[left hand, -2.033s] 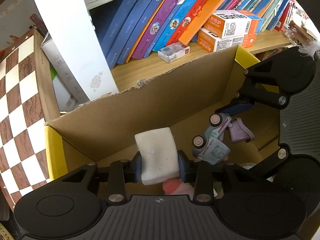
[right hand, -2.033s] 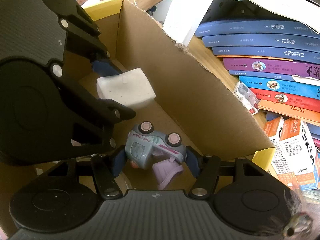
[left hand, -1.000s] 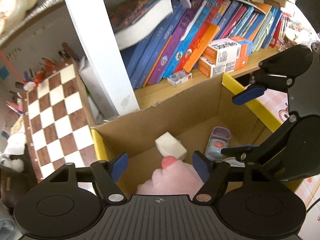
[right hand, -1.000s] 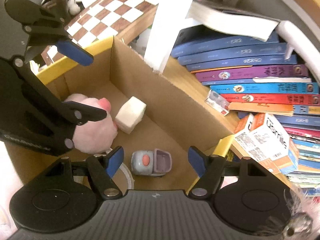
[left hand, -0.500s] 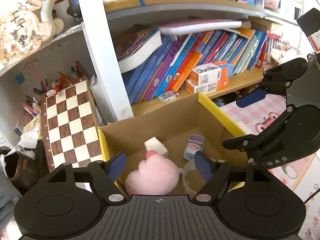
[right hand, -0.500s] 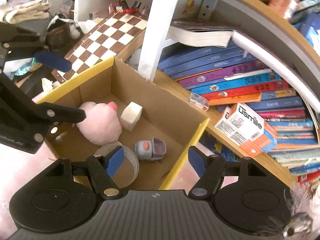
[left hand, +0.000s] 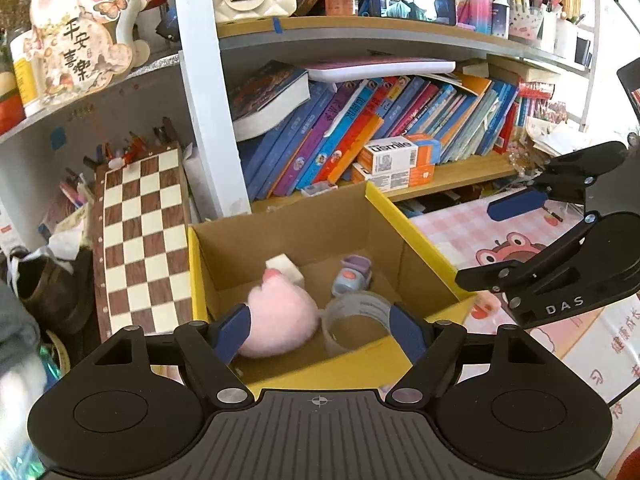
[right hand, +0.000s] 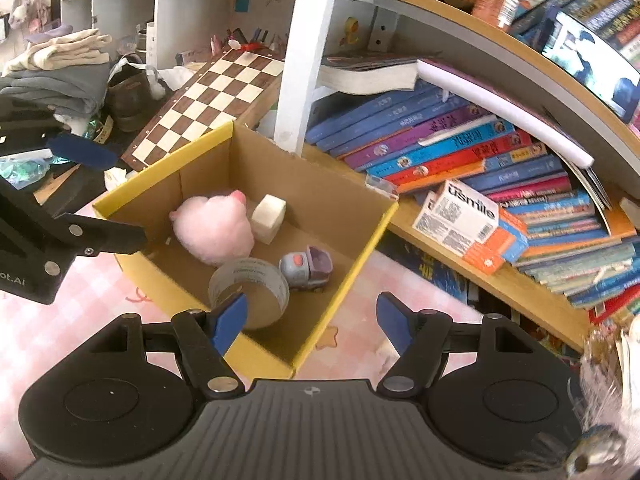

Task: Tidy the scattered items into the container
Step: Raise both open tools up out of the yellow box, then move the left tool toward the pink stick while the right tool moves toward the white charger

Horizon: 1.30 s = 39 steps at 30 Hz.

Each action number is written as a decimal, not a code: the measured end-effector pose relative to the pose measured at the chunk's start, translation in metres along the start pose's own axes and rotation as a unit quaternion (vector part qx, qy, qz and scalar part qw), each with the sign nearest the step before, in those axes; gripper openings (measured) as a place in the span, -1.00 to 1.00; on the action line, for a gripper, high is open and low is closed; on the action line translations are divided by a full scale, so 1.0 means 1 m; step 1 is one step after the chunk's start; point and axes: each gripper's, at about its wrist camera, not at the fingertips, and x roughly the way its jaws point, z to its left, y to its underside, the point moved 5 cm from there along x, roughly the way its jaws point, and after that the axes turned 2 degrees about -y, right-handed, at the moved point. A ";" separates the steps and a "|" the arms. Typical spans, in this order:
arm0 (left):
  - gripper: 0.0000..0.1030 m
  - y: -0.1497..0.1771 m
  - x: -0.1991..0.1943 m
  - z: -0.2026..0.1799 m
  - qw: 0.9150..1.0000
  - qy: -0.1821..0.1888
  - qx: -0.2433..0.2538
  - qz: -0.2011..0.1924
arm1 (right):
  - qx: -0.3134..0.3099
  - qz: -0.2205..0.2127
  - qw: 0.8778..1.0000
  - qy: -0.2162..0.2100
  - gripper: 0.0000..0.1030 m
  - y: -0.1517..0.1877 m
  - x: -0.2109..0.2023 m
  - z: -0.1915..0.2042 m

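Note:
A cardboard box (left hand: 300,224) with a yellow rim stands on the floor against a bookshelf. Inside it lie a pink plush (left hand: 280,320), a white block (left hand: 285,266), a grey-purple toy car (left hand: 352,276) and a tape roll (left hand: 356,320). The right wrist view shows the same box (right hand: 320,196), plush (right hand: 212,228), block (right hand: 270,218), car (right hand: 306,266) and roll (right hand: 248,284). My left gripper (left hand: 320,334) hangs open above the box's near edge, holding nothing. My right gripper (right hand: 312,322) is open and empty too, above the box's corner; it also shows at the right of the left wrist view.
A chessboard (left hand: 140,240) leans left of the box. Behind stand a white shelf post (left hand: 208,100), slanted books (left hand: 360,132) and orange-white cartons (left hand: 394,156). A pink checked mat (right hand: 60,320) covers the floor. Folded clothes and a shoe (right hand: 124,96) lie far left.
Two seconds ago the left gripper held the white block and the right one the toy car, low in the box. Both have let go, opened, and drawn back and up.

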 end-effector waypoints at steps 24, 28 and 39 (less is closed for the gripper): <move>0.68 0.046 -0.016 -0.047 0.998 -0.010 -0.056 -0.007 | 0.093 -0.007 0.994 0.054 0.40 0.090 -0.033 -0.012; 0.68 0.055 -0.014 -0.057 0.998 -0.008 -0.064 0.001 | 0.105 -0.009 0.992 0.063 0.42 0.105 -0.039 -0.016; 0.70 0.067 -0.008 -0.083 0.998 -0.016 -0.056 0.017 | 0.150 -0.002 0.985 0.080 0.51 0.140 -0.046 -0.030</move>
